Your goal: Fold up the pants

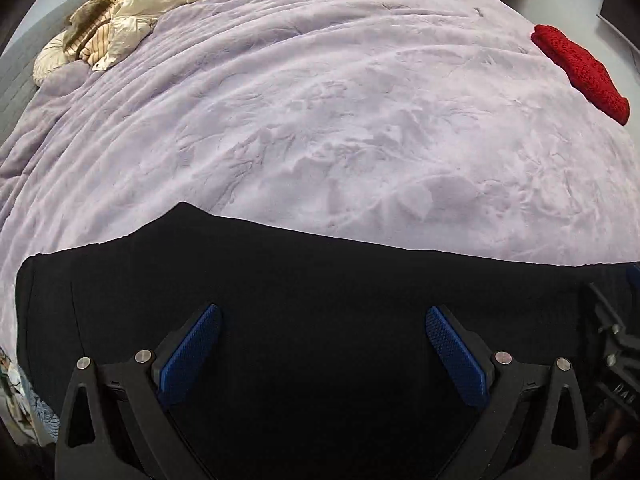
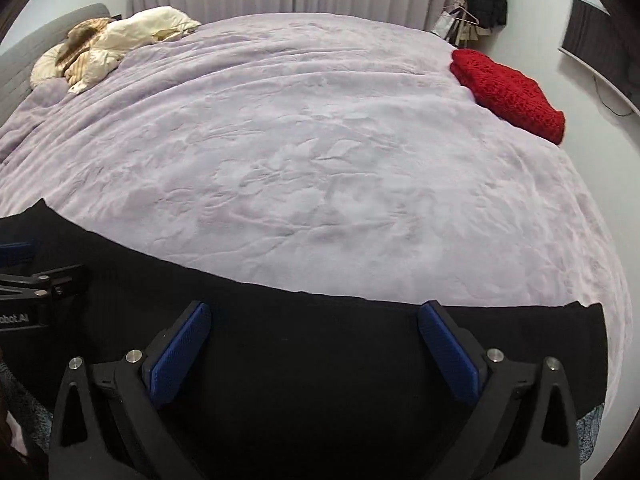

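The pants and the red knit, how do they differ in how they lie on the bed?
The pants are black and spread wide along the near edge; the red knit is a small compact bundle at the far right edge. The pants lie right under both open tools; the red knit lies far from them. Both rest on the lilac blanket.

Black pants (image 1: 280, 280) flat on bed

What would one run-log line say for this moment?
task: fold pants | black pants: flat on lilac blanket | left gripper: jaws open | right gripper: jaws open | held: nothing
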Demonstrator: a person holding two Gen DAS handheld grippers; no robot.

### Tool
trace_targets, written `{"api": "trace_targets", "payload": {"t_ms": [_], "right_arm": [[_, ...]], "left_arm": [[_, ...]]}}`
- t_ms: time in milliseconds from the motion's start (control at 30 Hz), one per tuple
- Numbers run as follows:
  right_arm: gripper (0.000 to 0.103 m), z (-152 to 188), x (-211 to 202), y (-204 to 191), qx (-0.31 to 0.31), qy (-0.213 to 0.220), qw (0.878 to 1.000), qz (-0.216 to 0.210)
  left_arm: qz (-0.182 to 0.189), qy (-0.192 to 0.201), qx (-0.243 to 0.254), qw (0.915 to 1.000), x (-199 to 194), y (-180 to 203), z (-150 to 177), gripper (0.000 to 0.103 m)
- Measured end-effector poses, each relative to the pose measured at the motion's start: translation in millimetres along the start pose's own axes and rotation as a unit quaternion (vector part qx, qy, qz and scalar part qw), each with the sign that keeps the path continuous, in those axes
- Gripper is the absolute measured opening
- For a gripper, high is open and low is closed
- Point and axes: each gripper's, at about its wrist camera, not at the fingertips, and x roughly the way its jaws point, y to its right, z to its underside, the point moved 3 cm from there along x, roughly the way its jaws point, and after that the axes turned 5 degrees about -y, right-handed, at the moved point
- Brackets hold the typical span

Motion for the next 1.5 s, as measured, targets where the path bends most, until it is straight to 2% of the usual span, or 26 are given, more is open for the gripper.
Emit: {"api": "trace_targets", "payload": {"t_ms": [200, 300, 367, 433, 500, 567, 700, 800, 867, 900, 967, 1033, 1133, 1200, 1267, 1300, 1367, 1467, 1500], "right_arm": [[0.103, 17, 1, 106, 0.084, -0.004, 0.993, 0.078], [0.103, 28, -6, 151, 0.109, 0.001, 0.988, 0.112], [0.103, 33, -4, 171, 0.12, -0.01, 0.98, 0.155], [0.103, 37, -7, 186, 0.167, -0.016, 0.979, 0.114], [0.103, 38, -21, 180, 0.174, -0.001, 0.976, 0.134], [0.103, 36, -37, 151, 0.132, 0.021, 0.98, 0.147], [0.103, 42, -55, 67, 0.024, 0.05, 0.995, 0.082], [0.103, 52, -48, 12, -0.039, 0.041, 0.998, 0.009], [0.103, 59, -36, -12, -0.063, 0.023, 0.998, 0.003], [0.103, 62, -32, -21, -0.074, 0.02, 0.997, 0.014], [0.103, 65, -33, -25, -0.085, 0.03, 0.996, 0.026], [0.103, 67, -34, -10, -0.079, 0.026, 0.996, 0.038], [0.103, 71, -33, 31, -0.047, 0.018, 0.995, 0.084], [0.103, 73, -30, 60, -0.013, 0.01, 0.997, 0.071], [0.103, 75, -25, 77, 0.028, -0.002, 0.999, 0.031], [0.103, 74, -23, 79, 0.043, -0.006, 0.999, 0.025], [0.103, 73, -24, 71, 0.04, 0.001, 0.998, 0.049], [0.103, 72, -25, 56, 0.034, 0.023, 0.996, 0.076], [0.103, 73, -26, 54, 0.036, 0.026, 0.996, 0.079]], "left_arm": [[-0.004, -0.005, -0.009, 0.9999, 3, -22, -1, 0.103], [-0.009, -0.002, -0.003, 1.0, 5, -20, 0, 0.103], [-0.015, -0.005, -0.002, 0.9999, 7, -18, -1, 0.103], [-0.022, -0.004, -0.006, 0.9997, 0, -17, -2, 0.103], [-0.017, 0.007, -0.004, 0.9998, -14, -13, 3, 0.103], [0.002, 0.024, 0.014, 0.9996, -31, -6, 11, 0.103], [0.005, 0.04, 0.074, 0.9964, -51, 16, 40, 0.103], [-0.01, 0.042, 0.1, 0.9941, -48, 23, 55, 0.103], [-0.024, 0.027, 0.102, 0.9941, -37, 22, 60, 0.103], [-0.026, 0.019, 0.096, 0.9949, -32, 17, 61, 0.103], [-0.01, 0.015, 0.073, 0.9972, -30, 3, 62, 0.103], [-0.018, 0.016, 0.048, 0.9986, -32, -19, 63, 0.103], [-0.041, 0.014, 0.017, 0.9989, -29, -49, 68, 0.103], [-0.032, 0.013, 0.004, 0.9994, -30, -62, 68, 0.103], [-0.047, 0.024, -0.004, 0.9986, -37, -71, 64, 0.103], [-0.059, 0.038, -0.007, 0.9975, -42, -76, 59, 0.103], [-0.065, 0.056, -0.01, 0.9963, -44, -87, 47, 0.103], [-0.102, 0.033, -0.034, 0.9936, -21, -113, 21, 0.103], [-0.086, 0.025, -0.052, 0.9947, -14, -128, 10, 0.103]]}}
